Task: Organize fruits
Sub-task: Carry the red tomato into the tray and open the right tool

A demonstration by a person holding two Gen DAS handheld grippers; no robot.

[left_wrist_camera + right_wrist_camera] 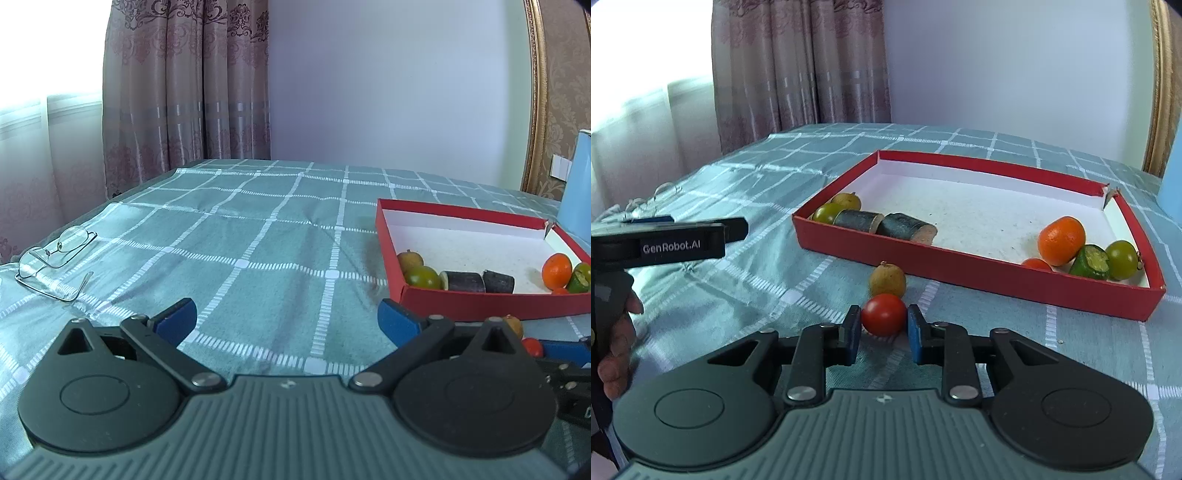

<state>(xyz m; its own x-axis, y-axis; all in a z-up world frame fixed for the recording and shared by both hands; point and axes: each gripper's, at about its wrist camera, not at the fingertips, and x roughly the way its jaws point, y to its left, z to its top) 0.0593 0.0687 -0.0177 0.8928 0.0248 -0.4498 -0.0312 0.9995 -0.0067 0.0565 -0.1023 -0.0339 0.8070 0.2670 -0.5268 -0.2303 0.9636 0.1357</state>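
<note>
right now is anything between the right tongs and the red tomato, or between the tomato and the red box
Nothing sits between the right tongs and the tomato; it is already between the open pads. On the way to the red box, a small brown fruit lies just beyond the tomato, before the near wall.

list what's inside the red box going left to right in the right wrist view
green fruit → first dark cut piece → second dark cut piece → small red fruit → orange → cut green piece → green round fruit, all in the red box.
</note>
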